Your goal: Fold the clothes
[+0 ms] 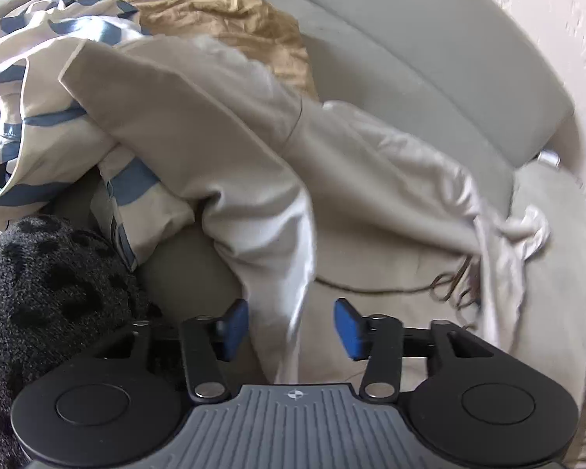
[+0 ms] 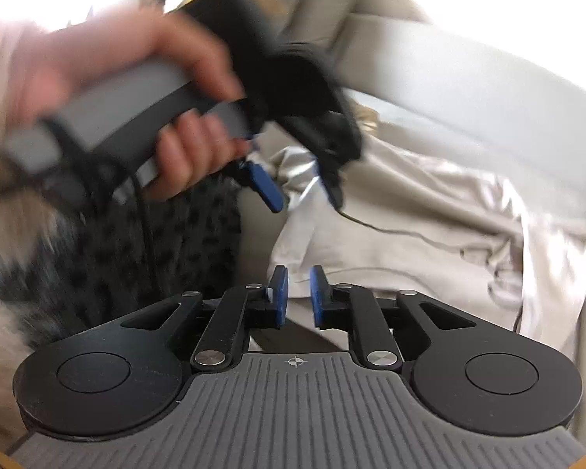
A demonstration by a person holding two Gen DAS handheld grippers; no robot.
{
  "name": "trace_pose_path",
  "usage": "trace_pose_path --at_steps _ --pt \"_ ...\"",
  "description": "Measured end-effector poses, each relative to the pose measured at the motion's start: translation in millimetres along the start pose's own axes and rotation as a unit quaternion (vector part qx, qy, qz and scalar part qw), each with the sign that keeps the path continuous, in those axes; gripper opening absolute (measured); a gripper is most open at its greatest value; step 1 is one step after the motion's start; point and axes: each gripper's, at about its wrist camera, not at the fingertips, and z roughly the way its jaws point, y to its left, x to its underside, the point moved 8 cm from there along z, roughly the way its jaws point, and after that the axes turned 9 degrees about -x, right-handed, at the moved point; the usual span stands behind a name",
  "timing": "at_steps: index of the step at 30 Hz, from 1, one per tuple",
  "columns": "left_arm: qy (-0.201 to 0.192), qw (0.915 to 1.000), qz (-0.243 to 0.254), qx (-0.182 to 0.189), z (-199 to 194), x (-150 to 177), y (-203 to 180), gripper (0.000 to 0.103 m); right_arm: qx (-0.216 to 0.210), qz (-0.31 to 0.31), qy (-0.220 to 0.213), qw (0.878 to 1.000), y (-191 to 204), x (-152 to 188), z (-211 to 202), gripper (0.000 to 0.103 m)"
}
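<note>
A cream garment (image 1: 215,148) with a shiny white lining lies crumpled across the sofa seat (image 1: 390,273). One white fold of it (image 1: 285,273) hangs down between the blue pads (image 1: 236,328) of my left gripper (image 1: 291,328). The jaws stand apart and the right pad is clear of the cloth. The right wrist view shows a hand (image 2: 183,156) holding that left gripper (image 2: 306,203) over the same garment (image 2: 429,203). My right gripper (image 2: 297,273) hovers low over the garment's near edge. Its pads are a narrow gap apart with nothing between them.
A cream cloth with blue stripes (image 1: 39,78) and a golden cloth (image 1: 246,27) are piled at the back left. Dark fuzzy spotted fabric (image 1: 39,293) sits near left. A thin dark cord (image 1: 371,289) trails over the seat. The sofa's back cushion (image 1: 429,78) and a wall (image 1: 547,0) close off the right.
</note>
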Motion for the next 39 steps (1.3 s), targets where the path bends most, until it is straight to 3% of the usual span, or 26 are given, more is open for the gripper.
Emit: trace_pose_path --at_steps 3,6,12,14,15,16,18,20,21,22,24,26,30,34,35,39 --pt "-0.002 0.9999 0.015 -0.003 -1 -4 -3 0.043 -0.01 0.077 -0.023 0.997 -20 0 -16 0.022" --pt "0.01 0.9999 0.013 0.001 2 -3 -6 0.032 -0.007 0.131 -0.043 0.99 -41 3 -28 0.024" --pt "0.005 0.9974 0.064 -0.034 10 -3 -19 0.031 0.014 0.176 -0.07 0.982 -45 10 -41 0.024" --pt "0.007 0.9955 0.079 -0.051 18 -5 -20 0.022 0.022 0.192 -0.081 0.978 -55 4 -47 0.024" --pt "0.011 0.9952 0.082 -0.053 22 -5 -19 0.007 0.026 0.2 -0.086 0.976 -60 2 -49 0.024" --pt "0.009 0.9952 0.085 -0.049 22 -5 -19 0.0 0.032 0.208 -0.092 0.973 -66 2 -56 0.024" --pt "0.0 0.9952 0.091 -0.037 19 -4 -17 0.0 0.06 0.225 -0.105 0.967 -82 5 -65 0.025" --pt "-0.015 0.9958 0.088 -0.017 11 -2 -12 0.0 0.117 0.28 -0.118 0.946 -109 13 -82 0.048" --pt "-0.024 0.996 0.086 -0.006 6 -2 -10 0.0 0.145 0.307 -0.124 0.933 -122 18 -91 0.051" --pt "-0.031 0.9962 0.082 0.002 1 -1 -6 0.0 0.172 0.333 -0.129 0.918 -134 23 -101 0.052" --pt "-0.043 0.9965 0.07 0.017 -9 3 1 0.0 0.186 0.401 -0.12 0.889 -155 36 -106 0.052" --pt "-0.049 0.9966 0.061 0.027 -17 7 8 0.0 0.179 0.421 -0.093 0.884 -156 41 -99 0.052" --pt "-0.064 0.9956 0.059 0.036 -28 17 14 0.0 0.171 0.377 -0.045 0.909 -141 36 -64 0.052" --pt "-0.071 0.9948 0.058 0.045 -34 22 16 0.0 0.238 0.241 -0.006 0.941 -135 13 -24 0.05" --pt "-0.073 0.9945 0.057 0.047 -36 23 17 0.0 0.259 0.203 0.012 0.944 -136 8 -13 0.047" --pt "-0.074 0.9942 0.055 0.055 -37 23 19 0.0 0.289 0.154 0.091 0.941 -153 9 25 0.037"
